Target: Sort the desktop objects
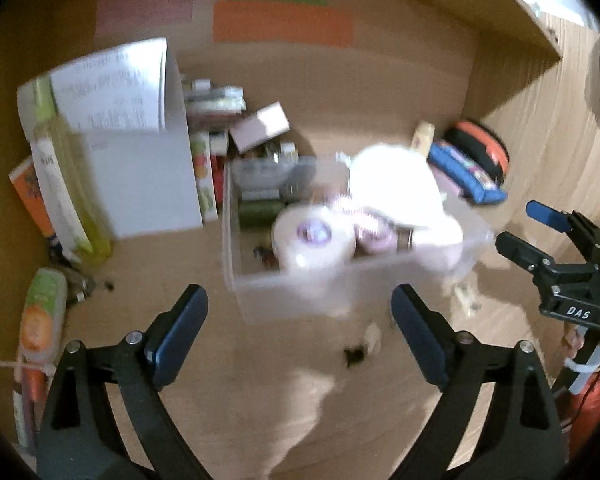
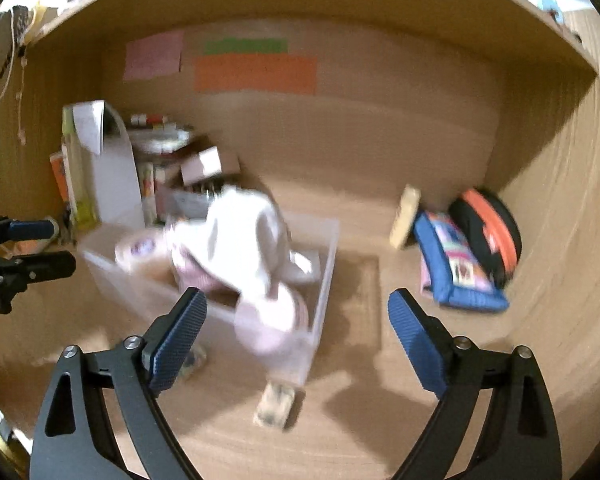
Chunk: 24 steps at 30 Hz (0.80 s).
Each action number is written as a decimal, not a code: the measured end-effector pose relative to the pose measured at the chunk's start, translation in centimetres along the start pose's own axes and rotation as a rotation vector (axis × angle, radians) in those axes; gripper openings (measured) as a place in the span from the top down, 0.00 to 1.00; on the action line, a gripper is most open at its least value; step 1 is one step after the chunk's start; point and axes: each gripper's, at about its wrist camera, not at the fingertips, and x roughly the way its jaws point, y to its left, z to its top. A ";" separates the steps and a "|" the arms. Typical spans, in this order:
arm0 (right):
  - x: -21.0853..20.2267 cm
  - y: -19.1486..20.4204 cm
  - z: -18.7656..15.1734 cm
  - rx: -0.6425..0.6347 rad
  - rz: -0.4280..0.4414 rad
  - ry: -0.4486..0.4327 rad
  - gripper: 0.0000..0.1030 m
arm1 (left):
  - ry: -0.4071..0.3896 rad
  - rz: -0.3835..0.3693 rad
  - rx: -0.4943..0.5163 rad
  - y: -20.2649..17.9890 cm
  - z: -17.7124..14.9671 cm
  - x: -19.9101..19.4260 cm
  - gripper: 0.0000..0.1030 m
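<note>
Desktop clutter sits on a wooden counter [image 1: 188, 272] inside a wooden alcove, spread toward the back wall. Orange [image 2: 256, 74], green [image 2: 246, 45] and pink paper sheets [image 2: 154, 55] are stuck on that wall.

A clear plastic bin [image 1: 300, 292] stands near the middle of the counter. In it lie a white cloth [image 1: 392, 184], white rolls with purple centres [image 1: 316, 240] and some dark green spools [image 1: 258, 210]; the blur hides finer detail.

At the back left a white folder [image 1: 148, 184] stands upright with a printed slip [image 1: 112, 92] hanging over it, a yellow-green bottle [image 1: 66, 184] leaning just beside it and small boxes [image 1: 260, 126] behind the bin. At the back right a blue pouch [image 2: 456, 264] lies against a black-and-orange round case [image 2: 488, 232], with a pale block [image 2: 406, 216] tilted next to them.

The left gripper [image 1: 300, 328] is spread wide, empty, in front of the bin. The right gripper [image 2: 298, 332] is also spread wide and empty, with the bin's near corner showing between its blue pads [image 2: 180, 340].

A small tan object [image 2: 276, 404] lies on the counter before the bin.
</note>
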 end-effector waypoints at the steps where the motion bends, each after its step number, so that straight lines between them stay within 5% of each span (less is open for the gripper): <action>1: 0.2 0.0 -0.5 0.002 0.011 0.020 0.12 | 0.019 -0.001 0.002 0.0 -0.4 0.4 0.09; 9: 1.0 -0.4 -4.2 0.022 0.054 0.159 0.12 | 0.137 -0.018 0.053 -0.9 -3.5 2.8 0.12; 21: 3.4 -0.1 -6.4 0.023 0.142 0.289 0.14 | 0.232 -0.056 0.121 -2.6 -4.5 5.4 0.45; 24: 3.9 -0.1 -6.3 0.030 0.164 0.305 0.26 | 0.231 -0.064 0.145 -3.1 -4.3 5.6 0.54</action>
